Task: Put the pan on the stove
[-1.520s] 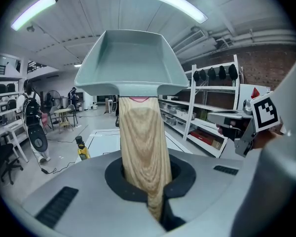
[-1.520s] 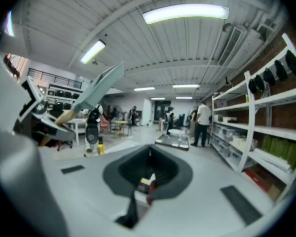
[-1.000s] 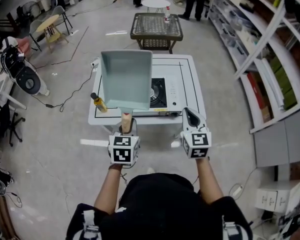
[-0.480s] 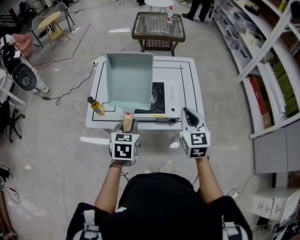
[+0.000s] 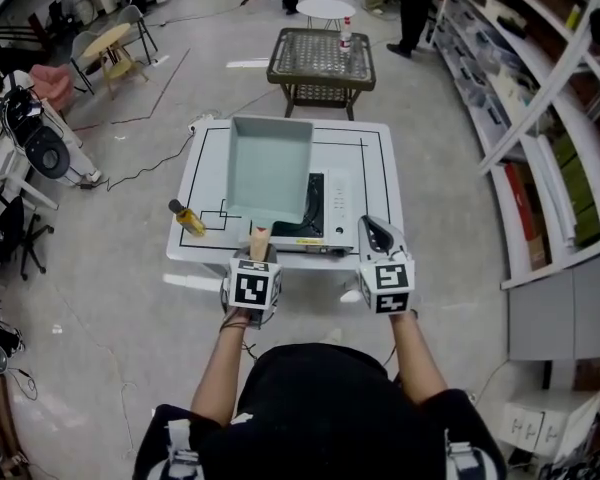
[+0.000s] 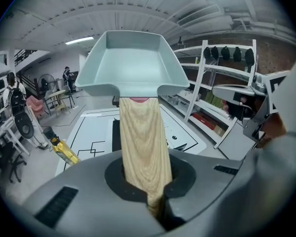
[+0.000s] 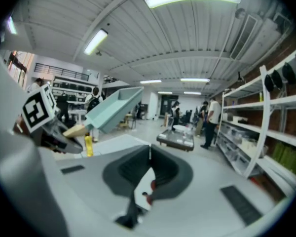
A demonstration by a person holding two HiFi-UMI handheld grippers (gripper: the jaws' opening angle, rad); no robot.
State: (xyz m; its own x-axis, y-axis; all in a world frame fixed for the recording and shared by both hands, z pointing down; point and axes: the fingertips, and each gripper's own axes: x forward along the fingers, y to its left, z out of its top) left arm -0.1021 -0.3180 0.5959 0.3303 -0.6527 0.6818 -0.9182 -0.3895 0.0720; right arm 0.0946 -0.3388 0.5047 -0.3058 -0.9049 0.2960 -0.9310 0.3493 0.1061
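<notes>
In the last second we have eased the pan (image 5: 270, 168) slightly rightward, so it hangs over the stove (image 5: 321, 206) ready for lowering, our left gripper (image 5: 259, 256) pinching its wooden handle (image 5: 259, 238) tightly, while our right gripper (image 5: 379, 236) stays pressed together, empty.

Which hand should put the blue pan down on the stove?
Left. The left tongs are shut on the wooden handle of the pan, which hangs partly over the stove. The right tongs are shut and empty, off to the pan's right.
</notes>
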